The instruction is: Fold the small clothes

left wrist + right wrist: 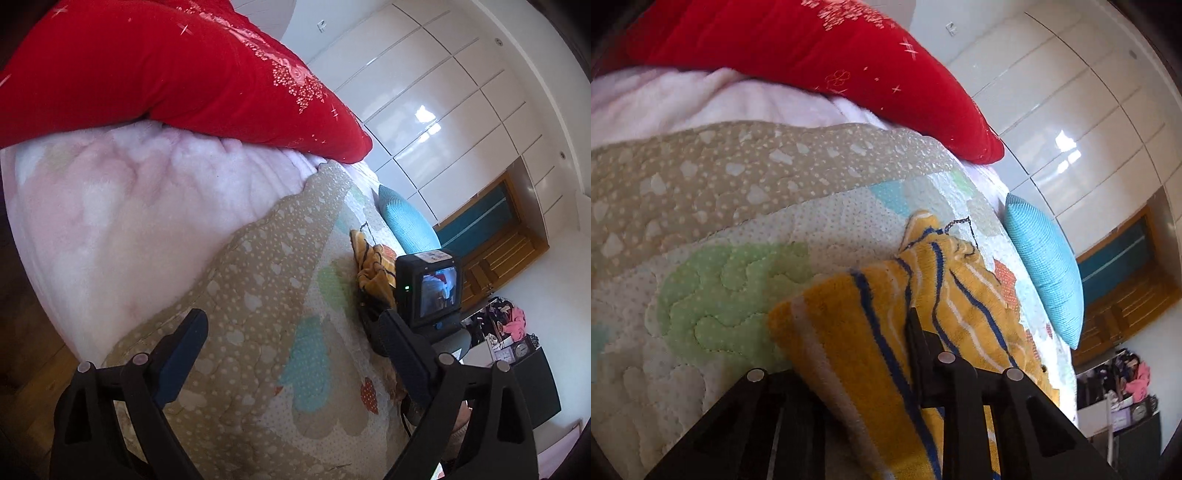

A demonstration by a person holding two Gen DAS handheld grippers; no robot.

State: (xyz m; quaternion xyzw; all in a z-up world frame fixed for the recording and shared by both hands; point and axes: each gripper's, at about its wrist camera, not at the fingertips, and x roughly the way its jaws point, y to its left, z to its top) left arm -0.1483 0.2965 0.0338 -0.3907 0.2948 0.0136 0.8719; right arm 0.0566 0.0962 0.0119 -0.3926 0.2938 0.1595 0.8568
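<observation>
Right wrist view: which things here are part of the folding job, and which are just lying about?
In the job:
- yellow striped garment, gripped by the right gripper
- left gripper, open over the quilt

Lying about:
- red cushion
- blue pillow
- pink blanket

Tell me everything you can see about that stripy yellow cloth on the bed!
The stripy yellow cloth looks soft and fuzzy like a towel, mustard yellow with dark blue and thin white stripes. It lies crumpled on the patterned quilt, not yet folded, with a blue pillow beyond it. The right gripper is shut on its near part, which drapes over the fingers. The left gripper is open beside it, not touching.
</observation>
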